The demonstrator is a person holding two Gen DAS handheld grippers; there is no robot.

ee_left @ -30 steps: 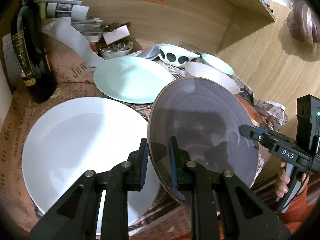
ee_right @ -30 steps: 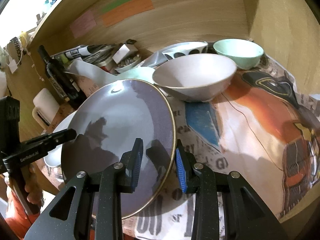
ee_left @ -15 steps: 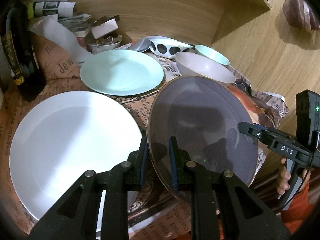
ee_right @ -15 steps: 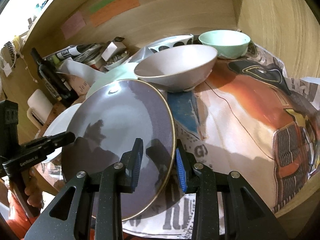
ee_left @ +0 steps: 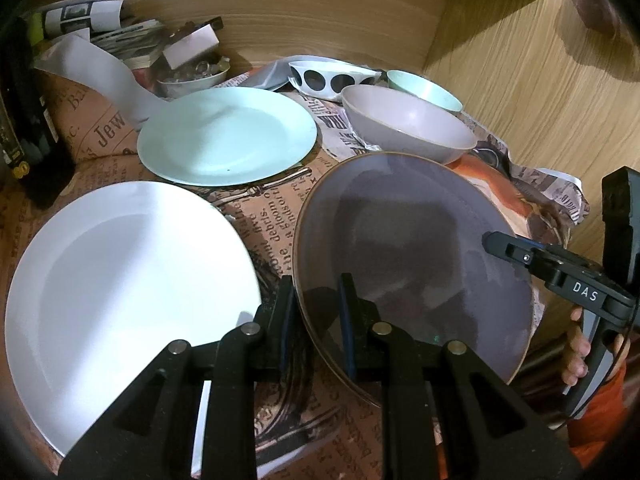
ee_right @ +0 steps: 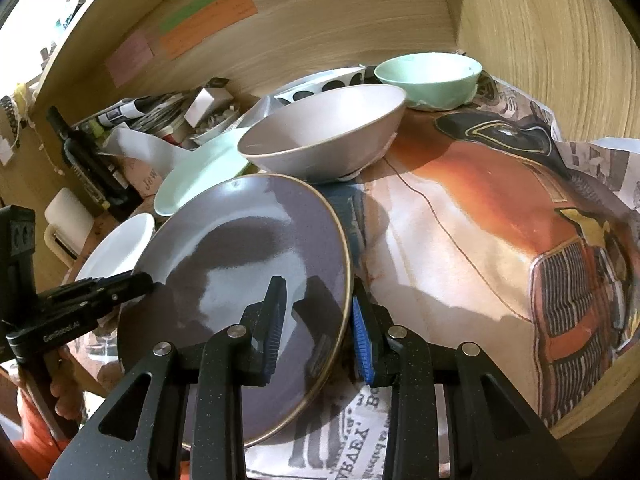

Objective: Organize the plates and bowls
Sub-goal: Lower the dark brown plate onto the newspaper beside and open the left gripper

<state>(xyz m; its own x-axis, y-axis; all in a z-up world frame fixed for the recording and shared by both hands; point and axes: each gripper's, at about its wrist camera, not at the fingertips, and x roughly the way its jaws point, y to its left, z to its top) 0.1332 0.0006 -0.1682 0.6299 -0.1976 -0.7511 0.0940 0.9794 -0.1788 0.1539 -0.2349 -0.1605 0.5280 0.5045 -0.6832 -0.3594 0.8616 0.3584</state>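
on the newspaper-covered shelf (ee_right: 460, 240) both grippers, left (ee_left: 316, 320) and right (ee_right: 318, 328), still clamp the purple plate (ee_left: 412, 256), now lower.

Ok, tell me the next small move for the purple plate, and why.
Probably carry the purple plate left and lower it onto the white plate. Both the left gripper and right gripper straddle its rim, it sits tilted, and the white plate looks larger and bare.

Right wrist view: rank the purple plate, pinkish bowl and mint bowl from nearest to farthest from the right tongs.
1. Purple plate: its rim sits between the fingers of the right tongs, to the left.
2. Pinkish bowl: just beyond the plate, centre.
3. Mint bowl: farthest, back right, near the wooden corner.
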